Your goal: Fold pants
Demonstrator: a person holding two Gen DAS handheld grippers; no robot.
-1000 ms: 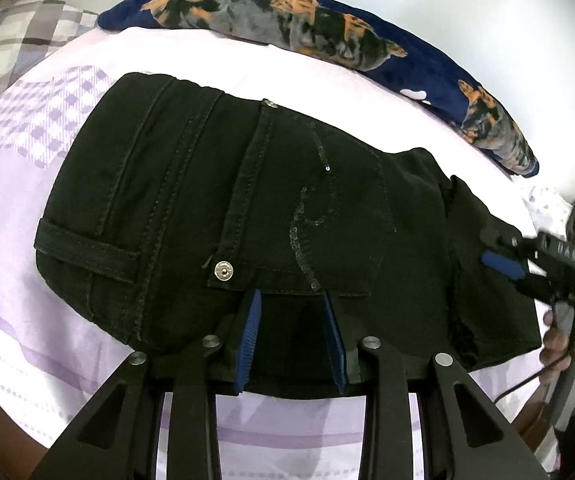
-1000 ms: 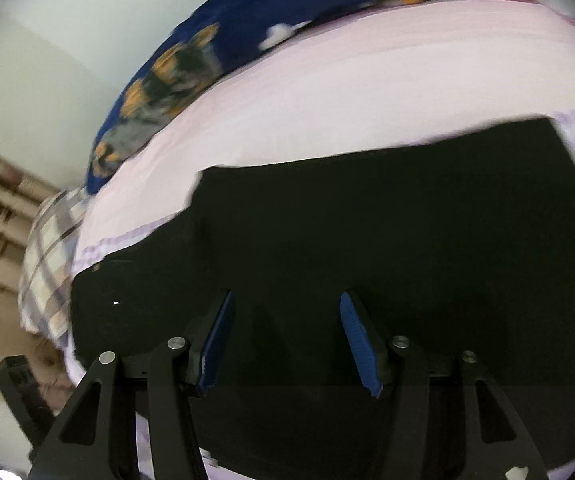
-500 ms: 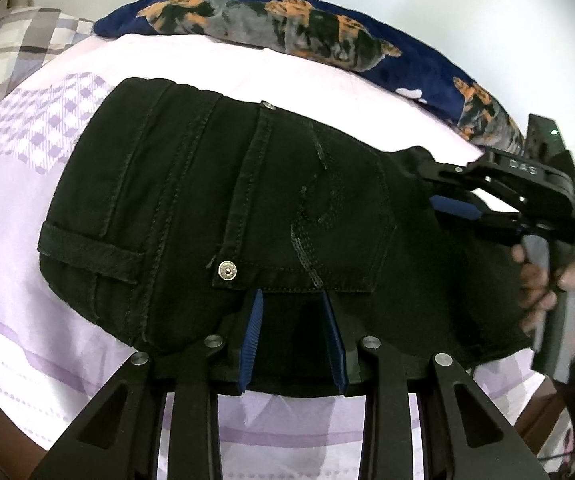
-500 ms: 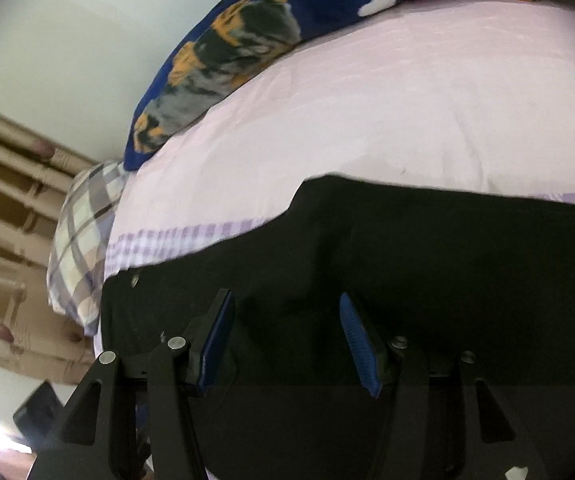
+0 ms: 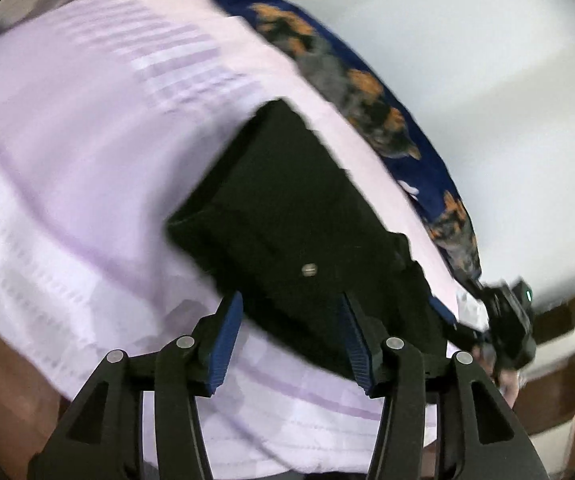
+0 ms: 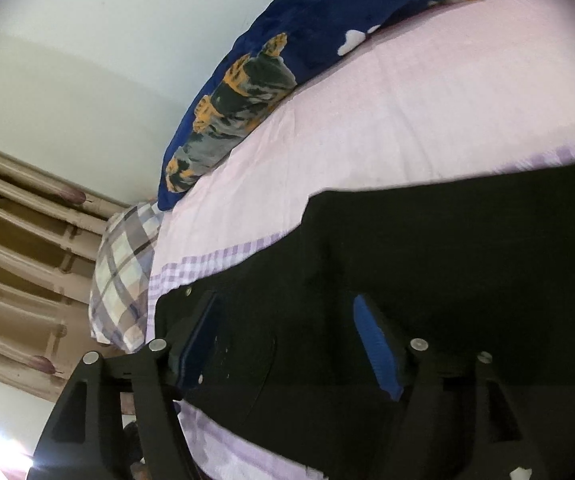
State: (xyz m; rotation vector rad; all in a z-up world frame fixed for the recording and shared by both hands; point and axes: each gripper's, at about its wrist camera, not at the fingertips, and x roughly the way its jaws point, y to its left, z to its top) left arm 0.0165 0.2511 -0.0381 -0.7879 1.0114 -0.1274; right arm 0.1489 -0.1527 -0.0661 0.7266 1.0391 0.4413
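Black pants (image 5: 287,200) lie folded into a compact rectangle on the lilac bed sheet (image 5: 87,160). My left gripper (image 5: 289,312) hovers at the pants' near edge with its jaws opening; the edge runs between the blue pads, which do not press on it. This view is motion-blurred. My right gripper (image 6: 287,320) sits low over the pants (image 6: 467,280), jaws opening, cloth beneath them and no pinch. In the left wrist view one blue pad (image 5: 441,310) of the right gripper shows at the pants' right end.
A navy dog-print blanket (image 5: 367,92) (image 6: 247,92) lies along the wall at the bed's far side. A plaid pillow (image 6: 123,272) rests at the bed's end beside beige curtain folds (image 6: 15,260). A person's hand (image 5: 503,376) holds the right gripper. The bed's front edge is close below.
The left gripper's jaws widened off the pants' edge and its view swung and rolled, so the pants now sit diagonal. The right jaws also spread, and that gripper lifted slightly.
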